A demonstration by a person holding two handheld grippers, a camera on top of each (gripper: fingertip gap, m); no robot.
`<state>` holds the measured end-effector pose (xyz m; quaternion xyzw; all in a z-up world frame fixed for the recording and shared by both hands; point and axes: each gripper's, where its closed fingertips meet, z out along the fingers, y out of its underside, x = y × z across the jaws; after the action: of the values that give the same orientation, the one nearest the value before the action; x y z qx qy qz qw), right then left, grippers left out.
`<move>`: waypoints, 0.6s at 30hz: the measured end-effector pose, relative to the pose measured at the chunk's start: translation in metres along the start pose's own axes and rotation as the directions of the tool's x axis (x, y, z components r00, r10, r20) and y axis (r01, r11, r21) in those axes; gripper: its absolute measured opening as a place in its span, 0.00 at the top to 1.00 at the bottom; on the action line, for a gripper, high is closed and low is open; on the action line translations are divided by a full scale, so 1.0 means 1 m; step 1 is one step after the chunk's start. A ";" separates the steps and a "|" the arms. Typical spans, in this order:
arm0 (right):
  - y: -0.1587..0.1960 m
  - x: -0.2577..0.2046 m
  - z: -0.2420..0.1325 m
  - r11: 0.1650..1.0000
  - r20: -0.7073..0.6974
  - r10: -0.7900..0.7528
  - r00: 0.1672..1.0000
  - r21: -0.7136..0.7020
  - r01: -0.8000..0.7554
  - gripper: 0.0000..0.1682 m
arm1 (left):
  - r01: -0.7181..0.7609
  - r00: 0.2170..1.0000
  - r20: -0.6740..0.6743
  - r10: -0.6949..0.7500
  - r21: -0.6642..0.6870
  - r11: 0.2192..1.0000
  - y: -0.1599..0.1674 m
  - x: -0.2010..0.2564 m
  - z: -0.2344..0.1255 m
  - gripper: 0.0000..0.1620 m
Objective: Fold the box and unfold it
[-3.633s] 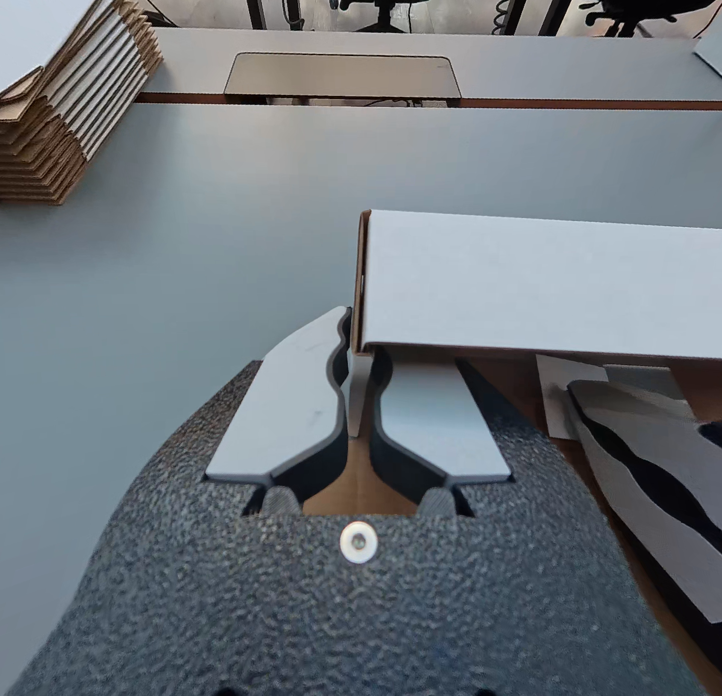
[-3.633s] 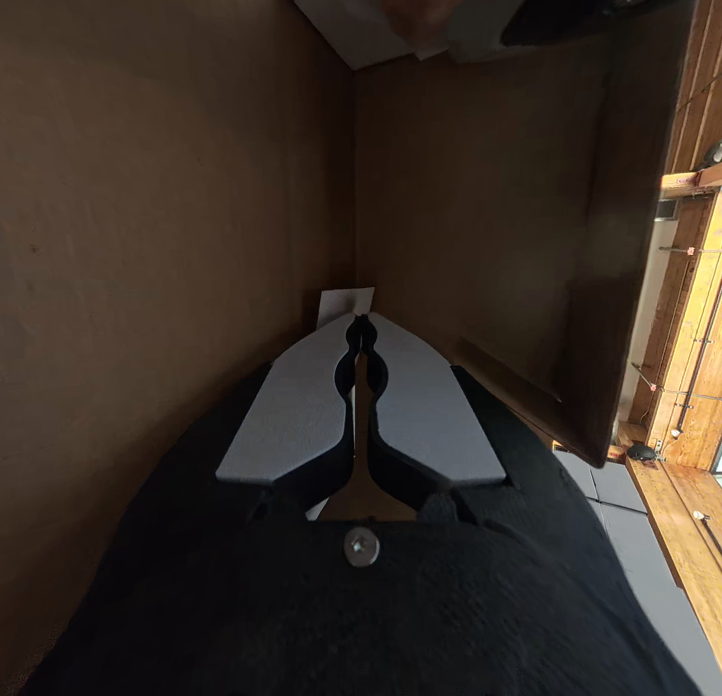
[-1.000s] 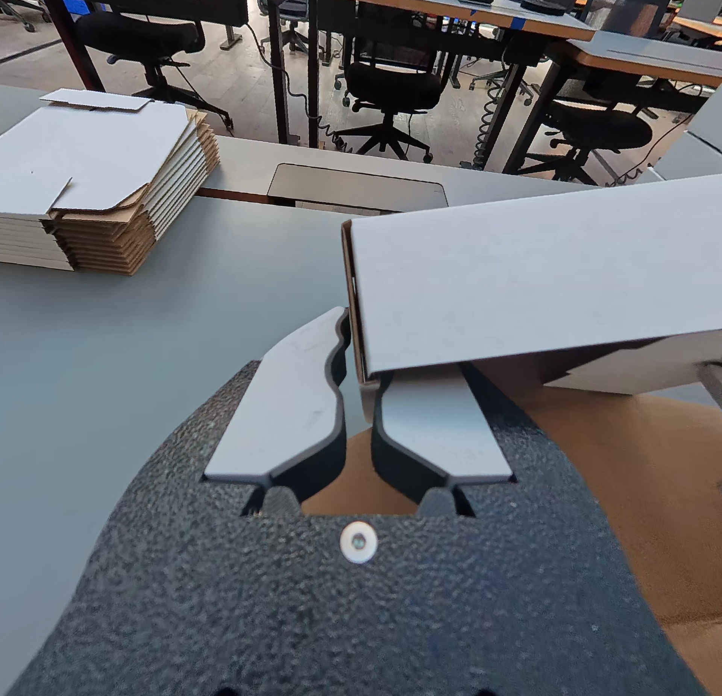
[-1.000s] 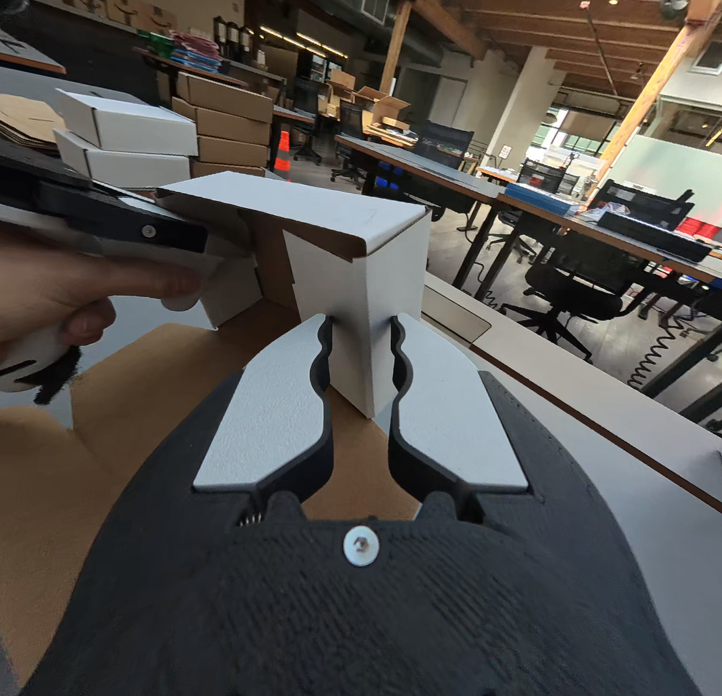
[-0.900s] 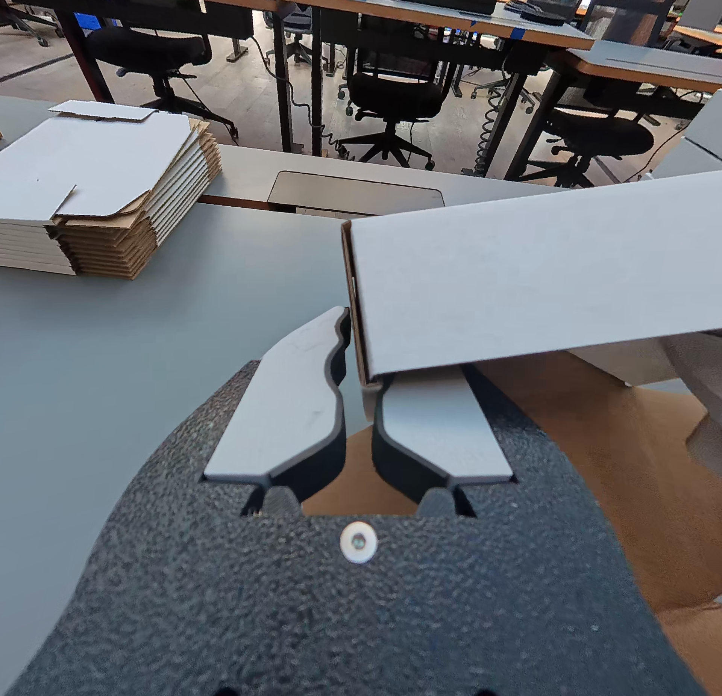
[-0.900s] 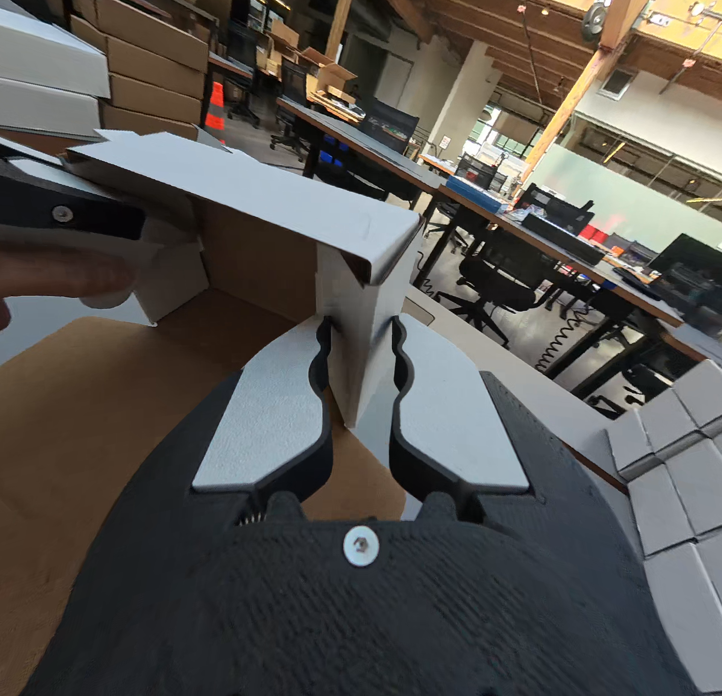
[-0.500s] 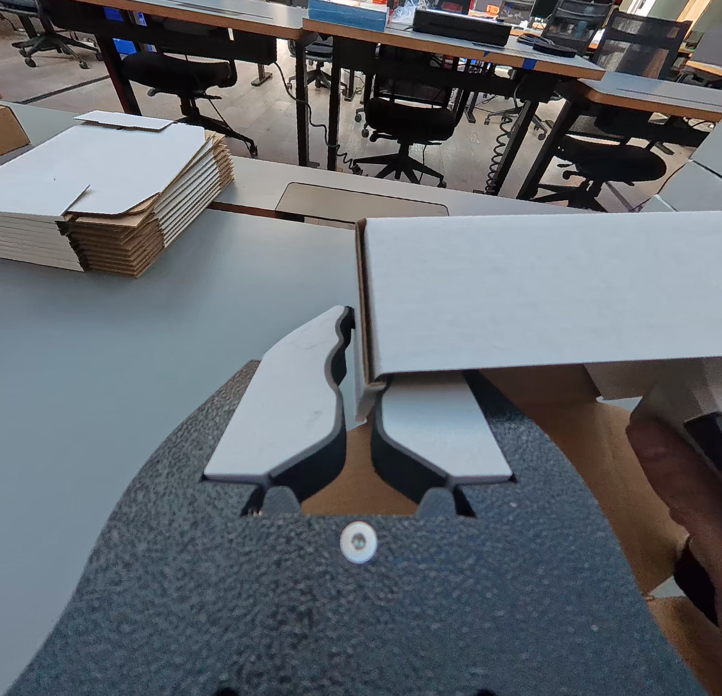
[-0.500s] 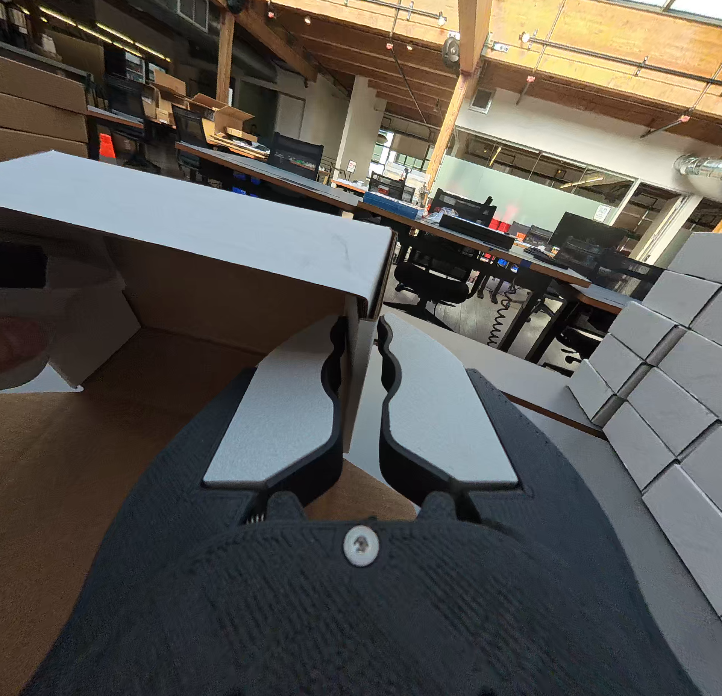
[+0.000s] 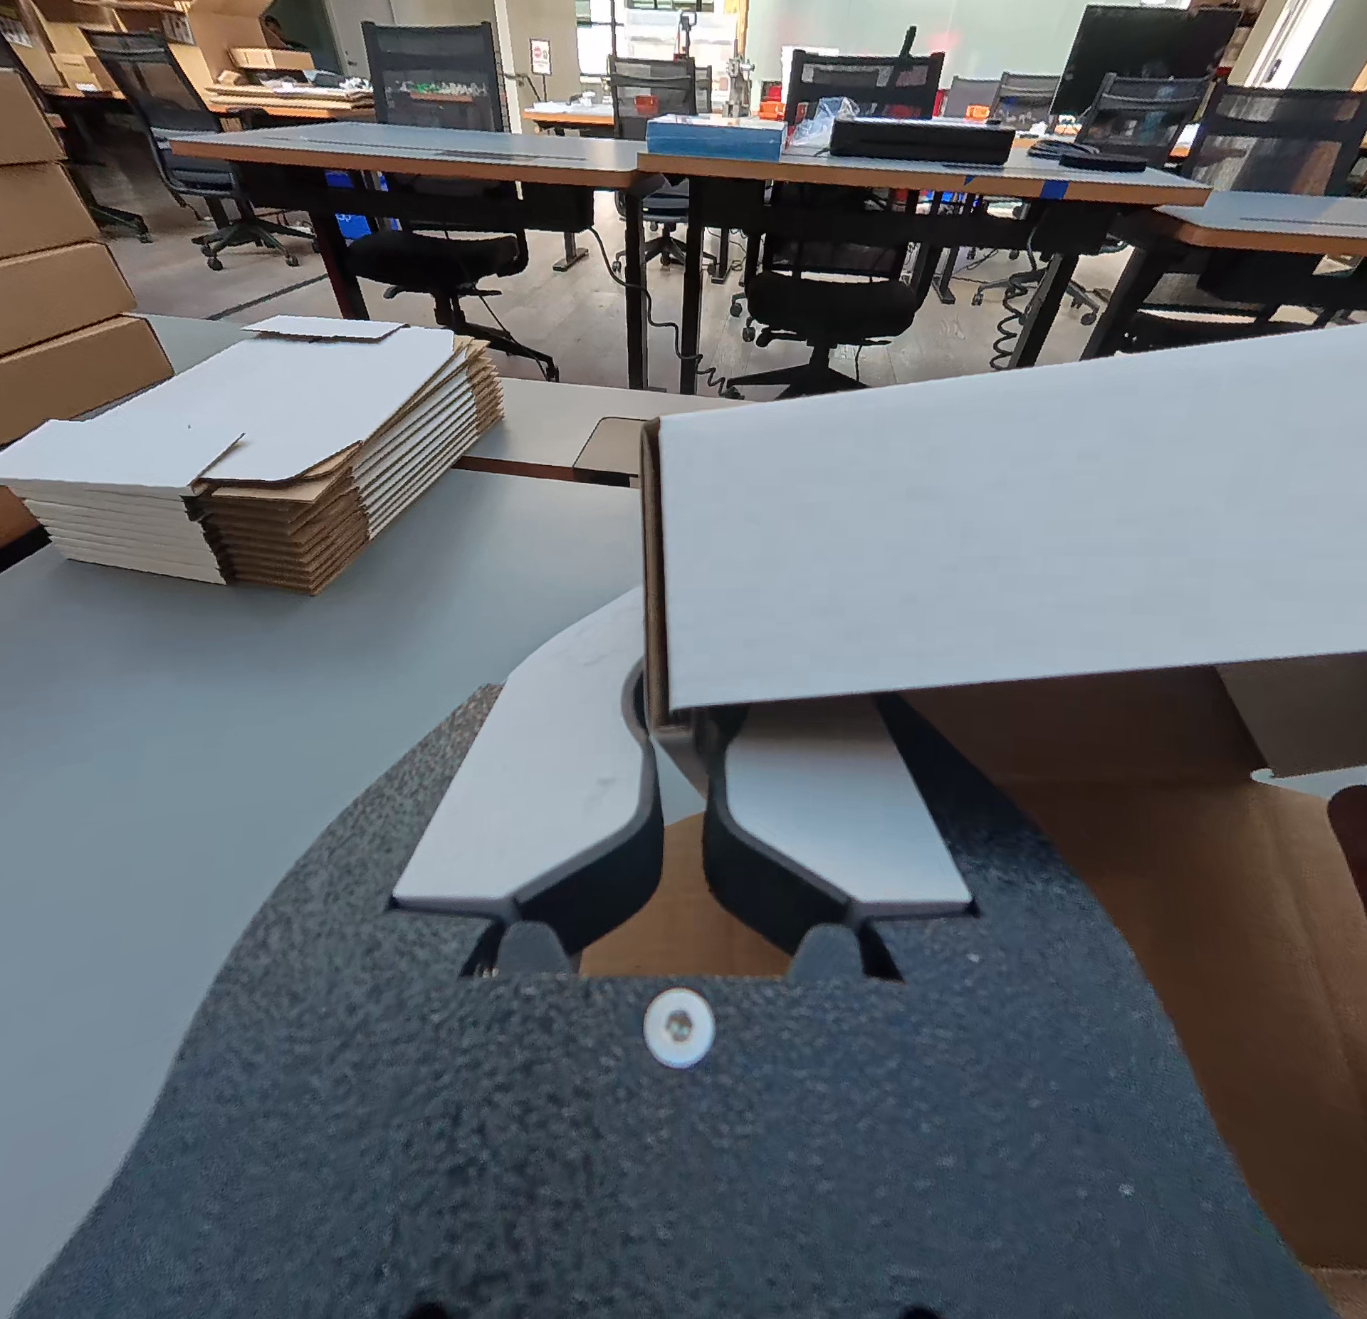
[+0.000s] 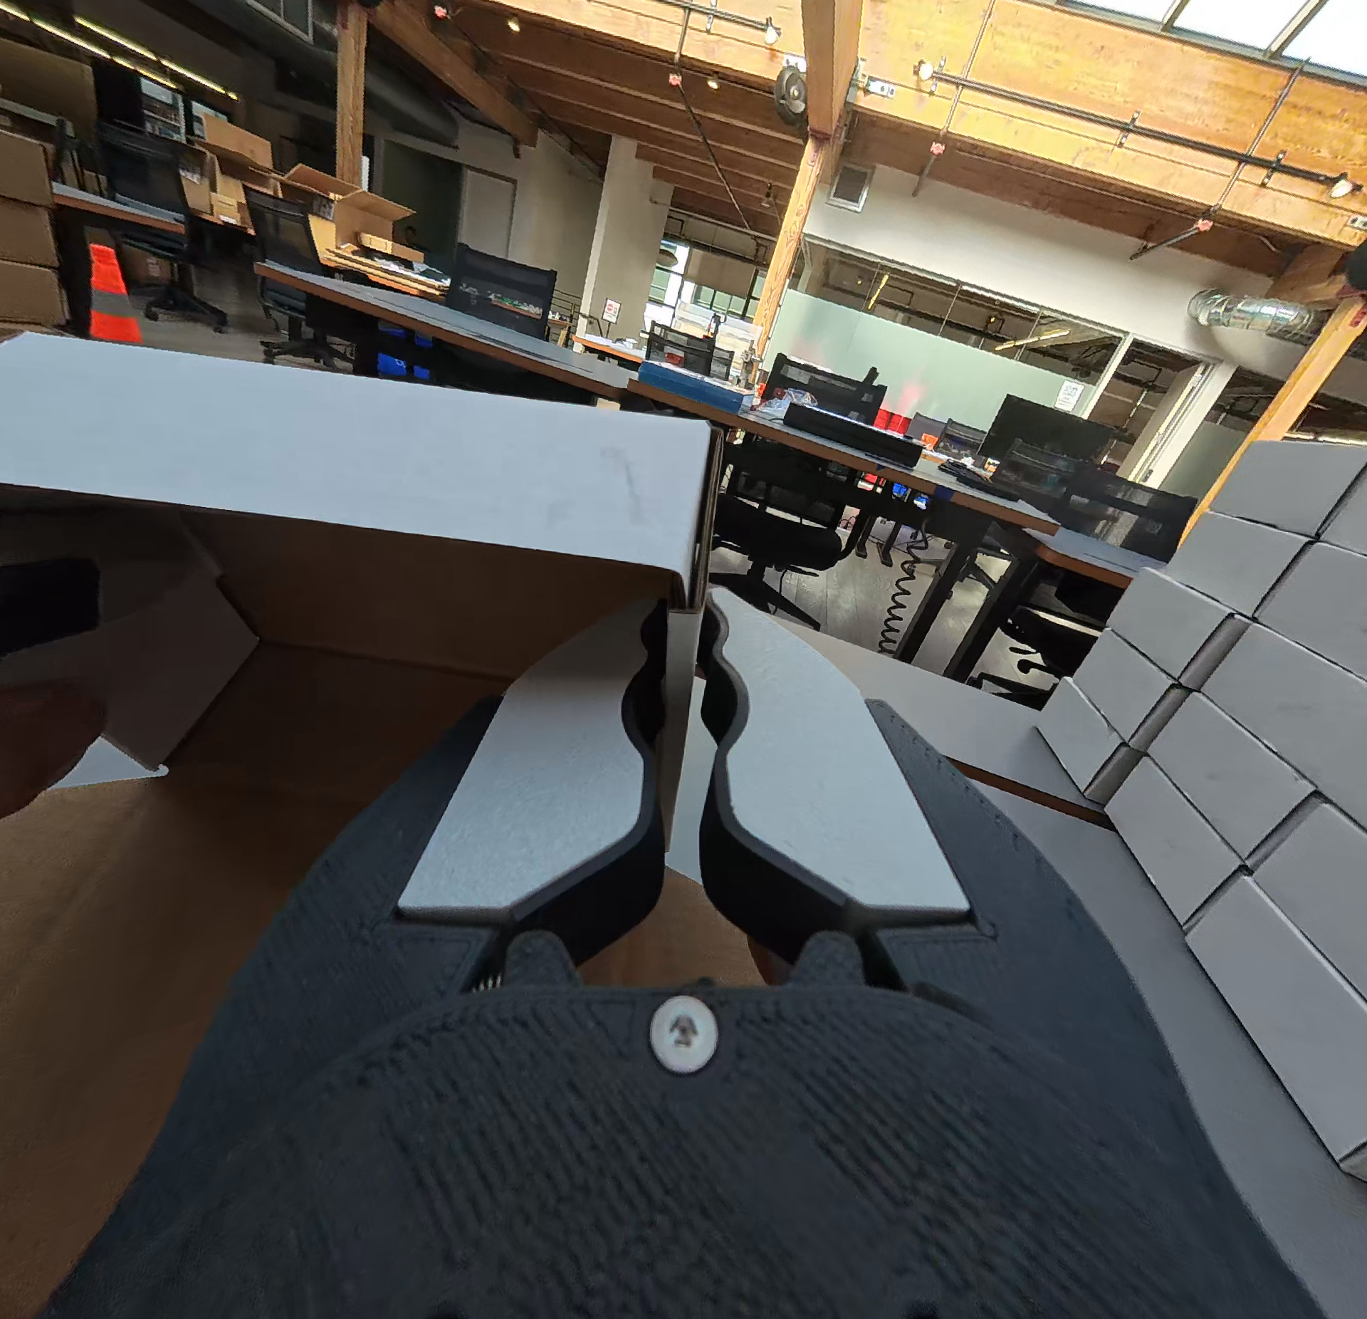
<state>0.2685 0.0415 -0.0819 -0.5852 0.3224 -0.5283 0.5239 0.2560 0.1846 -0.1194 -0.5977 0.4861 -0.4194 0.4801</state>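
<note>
A white cardboard box (image 9: 998,514), brown inside, is partly folded on the grey table. Its long wall leans over the brown floor panel (image 9: 1154,913). My left gripper (image 9: 677,699) is shut on the box's left side flap at the corner. My right gripper (image 10: 684,662) is shut on the right side flap (image 10: 680,706), with the box's white wall (image 10: 333,440) stretching left and the brown inside (image 10: 185,876) below it. A hand and part of the left gripper show dimly at the far left of the right wrist view.
A stack of flat box blanks (image 9: 251,462) lies on the grey table (image 9: 222,728) to the left. Stacked finished white boxes (image 10: 1220,728) stand at the right. Desks and office chairs (image 9: 821,299) fill the room beyond the table's far edge.
Both grippers have tilted upward while holding the side flaps. The right gripper closed tighter on its flap. The box wall swung from skewed to square-on and now leans over the floor panel.
</note>
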 end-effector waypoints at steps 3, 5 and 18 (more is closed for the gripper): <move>-0.005 0.001 0.003 1.000 -0.014 -0.007 1.000 -0.004 0.006 0.96 | 0.039 0.999 -0.013 -0.039 -0.003 0.999 -0.005 0.000 0.003 0.96; -0.003 0.001 0.003 1.000 -0.015 0.015 1.000 -0.005 -0.016 0.96 | 0.044 0.999 -0.018 -0.044 -0.011 0.999 -0.006 0.001 0.003 0.97; -0.042 0.007 -0.052 0.999 0.486 -0.043 0.873 0.045 0.025 0.63 | -0.340 0.937 -0.149 0.316 -0.187 0.922 -0.051 -0.032 0.037 0.96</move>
<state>0.2131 0.0307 -0.0452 -0.6950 0.1600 -0.3792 0.5896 0.2948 0.2256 -0.0776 -0.5298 0.6479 -0.3132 0.4489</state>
